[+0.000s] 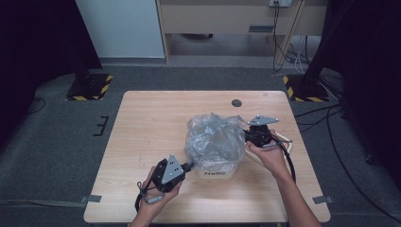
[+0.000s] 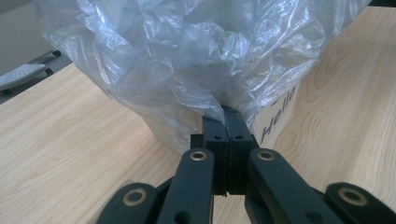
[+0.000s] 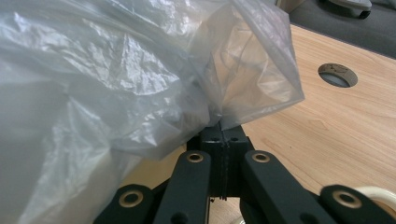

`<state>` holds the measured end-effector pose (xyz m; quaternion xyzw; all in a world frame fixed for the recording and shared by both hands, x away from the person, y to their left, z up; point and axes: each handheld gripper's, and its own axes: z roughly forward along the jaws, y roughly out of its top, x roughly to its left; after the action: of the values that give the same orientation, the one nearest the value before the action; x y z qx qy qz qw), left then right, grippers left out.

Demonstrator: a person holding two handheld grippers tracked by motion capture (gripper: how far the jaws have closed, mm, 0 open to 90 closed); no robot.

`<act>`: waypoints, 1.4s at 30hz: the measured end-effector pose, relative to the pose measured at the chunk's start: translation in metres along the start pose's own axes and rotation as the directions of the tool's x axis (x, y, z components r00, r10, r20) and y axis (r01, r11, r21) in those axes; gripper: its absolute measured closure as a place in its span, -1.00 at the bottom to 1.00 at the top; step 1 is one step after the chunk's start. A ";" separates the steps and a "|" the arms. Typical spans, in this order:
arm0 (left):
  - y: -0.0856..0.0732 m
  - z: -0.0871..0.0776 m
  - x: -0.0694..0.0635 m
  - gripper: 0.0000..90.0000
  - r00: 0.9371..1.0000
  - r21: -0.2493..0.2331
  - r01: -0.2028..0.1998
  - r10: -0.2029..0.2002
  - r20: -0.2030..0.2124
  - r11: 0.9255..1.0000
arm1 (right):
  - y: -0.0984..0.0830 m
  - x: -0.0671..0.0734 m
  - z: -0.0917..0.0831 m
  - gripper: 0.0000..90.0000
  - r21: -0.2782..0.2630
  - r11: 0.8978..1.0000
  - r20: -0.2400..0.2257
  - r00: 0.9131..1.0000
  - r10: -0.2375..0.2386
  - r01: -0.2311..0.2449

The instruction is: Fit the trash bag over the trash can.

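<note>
Clear plastic, thin and crinkly: that is the bag (image 1: 213,137) sitting near the middle of the wooden table (image 1: 142,123). It is pulled over a small white bin (image 1: 218,171) with the word "Hello" on its side. The bin pokes out under the bag at about 6 o'clock.

The left gripper (image 1: 188,166) comes at the bag from about 8 o'clock. In the left gripper view its jaws are squeezed tight on a fold of the bag's edge (image 2: 219,105). The right gripper (image 1: 248,135) is at about 3 o'clock from the bag. In the right gripper view its jaws are also pinched together on a bit of the plastic (image 3: 224,119). So each one is grasping the bag, one on each side.

It looks like the step in hand is fitting the bag onto the bin, or pulling it off; I cannot tell which. The bag is puffed up high and loose.

The next move needs both hands to pull together and evenly. The plastic is thin, so a hard tug could rip it or tip the light bin. A small round hole (image 1: 236,102) in the table lies at 1 o'clock, well apart.
</note>
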<state>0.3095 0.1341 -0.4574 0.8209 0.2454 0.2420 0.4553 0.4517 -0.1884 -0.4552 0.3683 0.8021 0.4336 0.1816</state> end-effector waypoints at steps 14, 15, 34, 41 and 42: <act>-0.002 0.001 0.000 1.00 1.000 0.005 0.000 0.000 -0.001 1.000 | -0.002 -0.001 0.000 1.00 0.001 1.000 -0.004 1.000 0.002 -0.002; -0.002 0.001 0.000 1.00 1.000 0.005 -0.001 0.001 -0.002 1.000 | -0.002 0.000 0.000 1.00 0.001 1.000 -0.005 1.000 0.005 -0.005; -0.004 -0.001 0.001 0.86 1.000 0.001 0.015 -0.015 -0.014 1.000 | -0.004 -0.002 -0.003 1.00 -0.010 1.000 0.014 1.000 0.012 -0.012; 0.001 -0.011 0.005 0.30 0.999 -0.047 0.031 -0.032 -0.028 0.998 | -0.003 -0.004 -0.011 1.00 -0.050 0.999 0.033 0.999 0.011 -0.009; 0.003 -0.015 0.006 0.24 0.999 -0.060 0.026 -0.028 -0.030 0.998 | -0.003 -0.004 -0.012 1.00 -0.058 0.998 0.035 0.999 0.011 -0.009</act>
<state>0.3054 0.1454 -0.4469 0.7997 0.2560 0.2555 0.4792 0.4461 -0.1990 -0.4509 0.3746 0.7840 0.4508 0.2043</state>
